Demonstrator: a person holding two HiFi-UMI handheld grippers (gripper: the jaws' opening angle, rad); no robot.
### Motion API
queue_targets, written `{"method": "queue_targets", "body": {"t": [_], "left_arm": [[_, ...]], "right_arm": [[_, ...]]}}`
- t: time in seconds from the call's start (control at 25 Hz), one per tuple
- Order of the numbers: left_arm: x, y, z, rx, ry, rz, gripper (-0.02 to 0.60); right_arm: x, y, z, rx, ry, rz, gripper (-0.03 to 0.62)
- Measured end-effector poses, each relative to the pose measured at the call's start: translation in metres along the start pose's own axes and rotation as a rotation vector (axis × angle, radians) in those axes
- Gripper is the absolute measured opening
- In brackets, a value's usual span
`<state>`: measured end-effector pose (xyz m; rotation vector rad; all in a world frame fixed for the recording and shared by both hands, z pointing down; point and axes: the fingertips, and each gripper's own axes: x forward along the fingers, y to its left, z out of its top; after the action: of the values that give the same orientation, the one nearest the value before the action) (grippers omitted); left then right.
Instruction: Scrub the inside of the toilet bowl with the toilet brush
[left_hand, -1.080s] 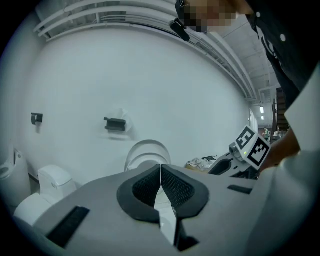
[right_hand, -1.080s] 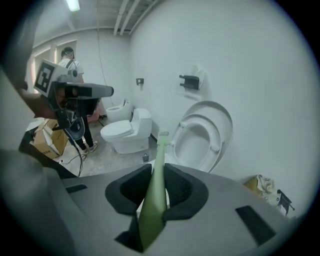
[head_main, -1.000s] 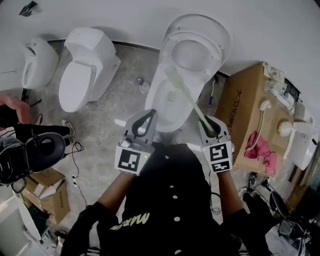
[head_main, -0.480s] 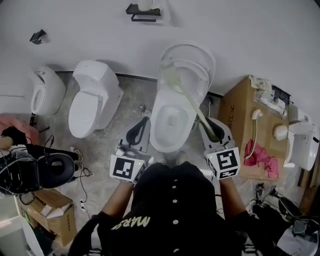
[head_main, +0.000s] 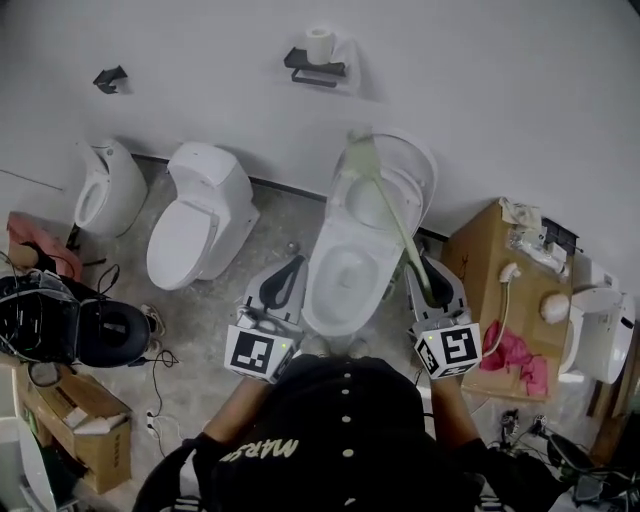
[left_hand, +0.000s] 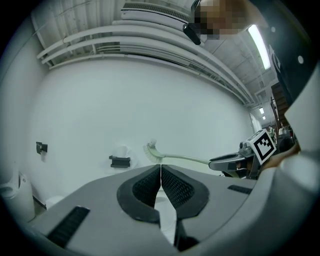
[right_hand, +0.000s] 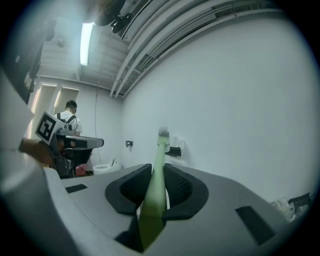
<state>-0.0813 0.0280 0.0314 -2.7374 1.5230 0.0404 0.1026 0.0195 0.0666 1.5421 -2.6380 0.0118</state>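
Observation:
A white toilet (head_main: 345, 262) with its lid raised stands in front of me, its bowl open. My right gripper (head_main: 430, 283) is shut on the pale green toilet brush (head_main: 392, 216), whose handle (right_hand: 155, 186) runs between the jaws. The brush head (head_main: 361, 157) is lifted above the bowl, up by the raised lid, and shows against the wall in the left gripper view (left_hand: 152, 150). My left gripper (head_main: 282, 277) hangs shut and empty at the bowl's left side, its pads (left_hand: 170, 186) pressed together.
A second toilet (head_main: 200, 215) and a urinal (head_main: 107, 187) stand at the left. A cardboard box (head_main: 480, 270) with fittings and a pink cloth (head_main: 510, 352) is at the right. Cables, boxes and dark gear (head_main: 60, 325) lie at the left. A paper-roll holder (head_main: 320, 58) is on the wall.
The brush head has risen out of the bowl area to the top of the raised lid. The view has tilted up, showing more of the wall.

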Motion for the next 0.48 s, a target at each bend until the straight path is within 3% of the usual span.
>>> {"method": "queue_targets", "body": {"t": [0.2,0.48], "left_arm": [[-0.005,0.000,0.009,0.010,-0.018,0.006,0.026],[-0.003,-0.002,0.014,0.030,-0.036,0.015,0.026]], "right_arm": [[0.000,0.003,0.022,0.007,-0.115,0.015,0.097],[-0.001,0.006,0.039,-0.013,-0.200,0.039,0.097]]}}
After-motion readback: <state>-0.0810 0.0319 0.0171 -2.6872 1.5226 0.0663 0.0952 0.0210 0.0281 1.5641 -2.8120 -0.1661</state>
